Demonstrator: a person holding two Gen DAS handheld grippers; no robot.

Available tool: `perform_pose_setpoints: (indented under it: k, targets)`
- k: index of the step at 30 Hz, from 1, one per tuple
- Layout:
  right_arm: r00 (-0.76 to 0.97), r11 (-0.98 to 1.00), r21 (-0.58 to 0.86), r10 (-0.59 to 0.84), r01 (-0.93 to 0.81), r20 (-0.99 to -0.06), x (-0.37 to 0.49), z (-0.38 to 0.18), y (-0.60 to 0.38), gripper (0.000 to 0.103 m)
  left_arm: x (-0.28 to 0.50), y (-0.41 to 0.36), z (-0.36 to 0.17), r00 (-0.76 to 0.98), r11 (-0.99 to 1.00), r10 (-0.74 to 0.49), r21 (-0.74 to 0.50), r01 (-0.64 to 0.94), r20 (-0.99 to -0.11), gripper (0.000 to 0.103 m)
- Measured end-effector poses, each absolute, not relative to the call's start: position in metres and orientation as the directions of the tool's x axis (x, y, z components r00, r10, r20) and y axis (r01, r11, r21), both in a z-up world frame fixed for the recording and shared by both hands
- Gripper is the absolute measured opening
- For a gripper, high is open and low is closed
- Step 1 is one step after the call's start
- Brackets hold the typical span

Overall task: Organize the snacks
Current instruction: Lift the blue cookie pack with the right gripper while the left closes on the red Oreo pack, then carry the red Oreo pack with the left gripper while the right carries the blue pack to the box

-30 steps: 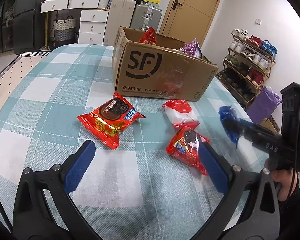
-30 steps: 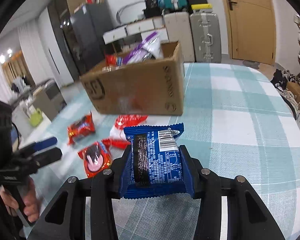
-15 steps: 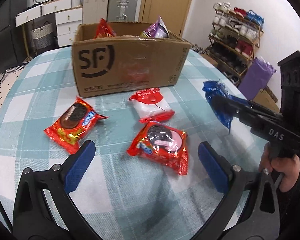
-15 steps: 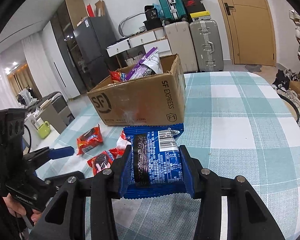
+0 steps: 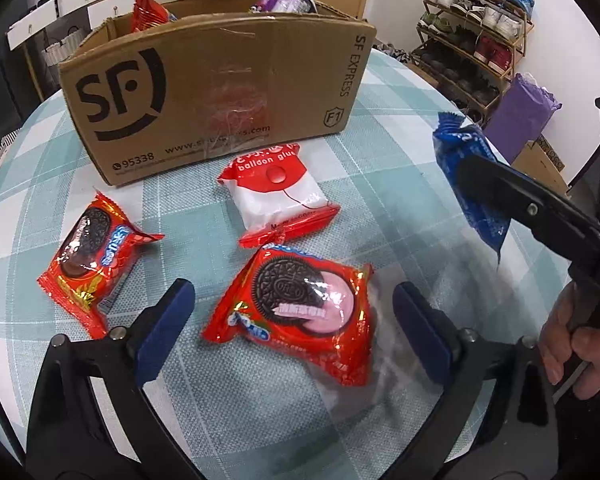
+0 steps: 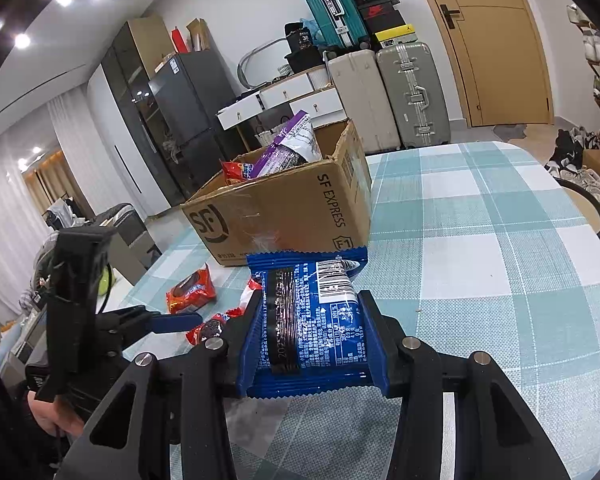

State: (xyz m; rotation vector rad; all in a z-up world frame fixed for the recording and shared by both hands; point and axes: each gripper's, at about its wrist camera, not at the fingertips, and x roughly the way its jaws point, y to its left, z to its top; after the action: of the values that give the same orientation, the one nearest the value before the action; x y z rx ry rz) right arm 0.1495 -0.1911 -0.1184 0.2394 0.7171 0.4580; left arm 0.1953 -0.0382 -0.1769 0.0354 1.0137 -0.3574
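Observation:
My left gripper (image 5: 292,287) hangs just above the checked tablecloth (image 5: 400,184), its jaws wide and closing. A red Oreo packet (image 5: 296,304) lies between them, clear of both pads. Left of it lies a second red Oreo packet (image 5: 92,256), and behind it a white and red balloon-glue packet (image 5: 276,196). The SF cardboard box (image 5: 220,80) stands further back with snack bags sticking out. My right gripper (image 6: 312,296) is shut on a blue snack packet (image 6: 320,320), held above the table, right of the left gripper.
A shoe rack (image 5: 472,32) and a purple bag (image 5: 528,116) stand past the table's right edge. Suitcases (image 6: 412,96), white drawers (image 6: 284,96) and a dark fridge (image 6: 180,120) line the far wall. A person's hand (image 5: 572,348) grips the right handle.
The left gripper has swung right and dropped closer, so the pink-filled Oreo packet now lies between its jaws. The right gripper keeps the blue packet, with little movement.

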Motion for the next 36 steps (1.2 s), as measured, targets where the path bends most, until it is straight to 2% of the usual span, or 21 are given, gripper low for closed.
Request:
perform_pose_setpoints:
  k: [7,15,17,26,30,36]
  targets:
    - [0.662,0.871,0.367,0.489,-0.327,-0.569,0.148,-0.118,-0.192,0.045,0.2,-0.044,-0.179,0.48,0.942,-0.261,-0.112,0.316,-0.838,0.096]
    - [0.662,0.869,0.37,0.49,-0.328,-0.567,0.148,-0.118,-0.192,0.045,0.202,-0.042,-0.182,0.475,0.942,-0.257,-0.109,0.316,-0.842,0.087]
    - [0.662,0.87,0.369,0.489,-0.327,-0.568,0.148,-0.118,-0.192,0.045,0.198,-0.039,-0.183,0.474,0.942,-0.258,-0.109,0.318,-0.842,0.077]
    - [0.662,0.87,0.369,0.49,-0.327,-0.568,0.148,-0.118,-0.192,0.045,0.185,-0.032,-0.178,0.472,0.93,-0.297,-0.14,0.339,-0.83,0.058]
    - [0.662,0.87,0.369,0.49,-0.327,-0.567,0.148,-0.118,-0.192,0.045,0.179,-0.027,-0.174,0.474,0.929,-0.305,-0.148,0.339,-0.826,0.052]
    - [0.663,0.87,0.369,0.489,-0.327,-0.567,0.148,-0.118,-0.193,0.045,0.17,-0.013,-0.168,0.479,0.931,-0.314,-0.168,0.324,-0.82,0.05]
